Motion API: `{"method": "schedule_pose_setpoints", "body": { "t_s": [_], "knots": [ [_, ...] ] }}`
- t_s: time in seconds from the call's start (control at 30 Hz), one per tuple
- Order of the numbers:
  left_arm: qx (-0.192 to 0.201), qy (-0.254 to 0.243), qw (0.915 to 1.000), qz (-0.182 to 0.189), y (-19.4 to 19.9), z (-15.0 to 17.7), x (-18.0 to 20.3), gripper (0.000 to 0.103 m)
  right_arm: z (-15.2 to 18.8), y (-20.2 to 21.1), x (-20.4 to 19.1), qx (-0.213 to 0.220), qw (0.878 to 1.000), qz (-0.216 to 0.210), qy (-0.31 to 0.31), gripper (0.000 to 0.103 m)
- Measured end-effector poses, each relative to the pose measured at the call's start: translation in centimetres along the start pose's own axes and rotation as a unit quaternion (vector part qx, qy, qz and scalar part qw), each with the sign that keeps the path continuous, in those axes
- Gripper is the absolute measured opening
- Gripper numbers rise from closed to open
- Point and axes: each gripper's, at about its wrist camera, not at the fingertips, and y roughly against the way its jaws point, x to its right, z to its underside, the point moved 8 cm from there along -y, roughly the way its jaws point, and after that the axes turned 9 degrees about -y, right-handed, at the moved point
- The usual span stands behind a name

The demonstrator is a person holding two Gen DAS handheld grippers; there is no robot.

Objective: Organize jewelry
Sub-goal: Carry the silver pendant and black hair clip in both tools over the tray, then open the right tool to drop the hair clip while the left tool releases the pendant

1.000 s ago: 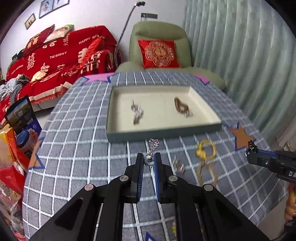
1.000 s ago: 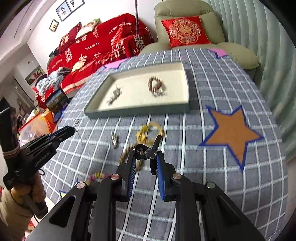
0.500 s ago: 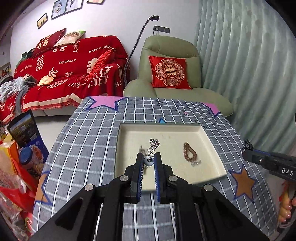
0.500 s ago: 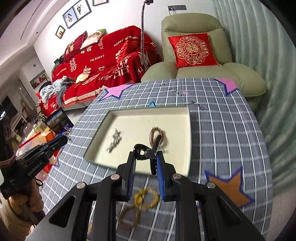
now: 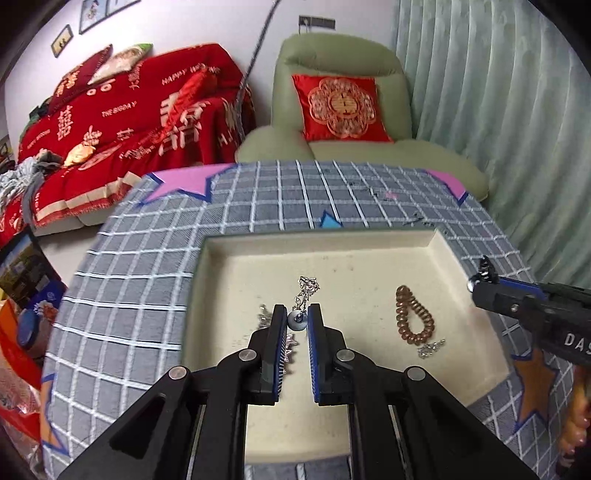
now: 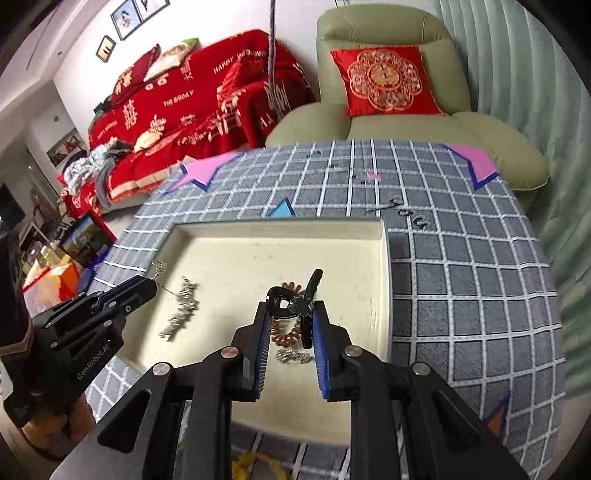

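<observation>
Over the shallow cream-lined rectangular tray now, and both claws are loaded. The left gripper is clenched on a silver chain piece with a round grey bead, the bead pinched right between the blue pads, the chain tuft sticking up past the tips above the tray floor. From the right wrist view that same left gripper sits over the tray's left edge, chain poking up from its tip.

The right gripper grips a black metal hair clip, its loop end on the left and a black arm angling up to the right, held above the tray interior.

Down on the tray floor: a coiled brown spiral bracelet lies right of centre, with a small silver trinket just beside its near end. A silver chain sprawls on the left half, blurred in the right wrist view.

The tray rests on a grey table cover with white grid lines, with pink star patches at its far corners. Behind stand a pale green armchair with a red embroidered cushion, and a red-draped sofa.
</observation>
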Motion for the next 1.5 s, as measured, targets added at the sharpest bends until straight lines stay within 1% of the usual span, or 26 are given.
{"method": "schedule_pose_setpoints", "body": {
  "t_s": [0.13, 0.27, 0.53, 0.7, 0.8, 0.83, 0.87, 1.07, 1.13, 1.2, 1.27, 1.33, 1.37, 1.5],
  "knots": [
    [-0.016, -0.017, 0.9997, -0.004, -2.0, 0.4, 0.9, 0.021, 0.3, -2.7, 1.1, -0.017, 1.000, 0.004, -0.013, 0.023],
    [-0.026, -0.030, 0.9992, -0.006, -3.1, 0.7, 1.7, 0.021, 0.7, -4.4, 2.1, -0.028, 0.999, 0.006, -0.019, 0.023],
    [-0.039, -0.056, 0.9975, -0.018, -4.3, 1.2, 2.8, 0.021, 1.6, -5.9, 3.0, -0.045, 0.998, 0.000, -0.031, 0.024],
    [-0.048, -0.060, 0.9968, -0.023, -4.7, 1.6, 3.0, 0.021, 1.8, -6.0, 2.9, -0.043, 0.999, 0.004, -0.023, 0.025],
    [-0.054, -0.056, 0.9967, -0.023, -4.9, 1.6, 2.9, 0.021, 1.8, -6.1, 3.1, -0.047, 0.998, 0.004, -0.028, 0.036],
    [-0.054, -0.055, 0.9967, -0.025, -4.9, 1.6, 2.8, 0.021, 1.7, -6.0, 3.0, -0.044, 0.999, 0.003, -0.027, 0.046],
    [-0.052, -0.055, 0.9968, -0.027, -4.7, 1.5, 2.8, 0.021, 1.6, -5.9, 2.9, -0.043, 0.999, 0.001, -0.028, 0.052],
    [-0.039, -0.049, 0.9976, -0.030, -3.4, 1.2, 2.4, 0.021, 0.8, -4.4, 2.7, -0.026, 0.998, -0.025, -0.053, 0.054],
    [-0.032, -0.043, 0.9982, -0.029, -2.9, 0.9, 2.3, 0.021, 0.4, -3.5, 2.6, -0.018, 0.997, -0.037, -0.065, 0.058],
    [-0.028, -0.041, 0.9983, -0.029, -2.6, 0.7, 2.2, 0.021, 0.2, -2.7, 2.5, -0.010, 0.996, -0.046, -0.072, 0.059],
    [-0.024, -0.042, 0.9984, -0.031, -2.3, 0.5, 2.3, 0.021, 0.0, -1.9, 2.2, -0.003, 0.996, -0.050, -0.073, 0.060],
    [-0.021, -0.038, 0.9986, -0.030, -2.1, 0.3, 2.2, 0.021, -0.1, -1.5, 2.0, 0.001, 0.996, -0.051, -0.072, 0.069],
    [-0.021, -0.034, 0.9989, -0.026, -2.1, 0.2, 2.2, 0.021, -0.1, -1.3, 1.9, 0.003, 0.996, -0.051, -0.073, 0.071],
    [-0.022, -0.023, 0.9993, -0.020, -1.9, 0.2, 1.9, 0.021, -0.3, -0.7, 2.0, 0.008, 0.995, -0.051, -0.084, 0.071]
  ]
}}
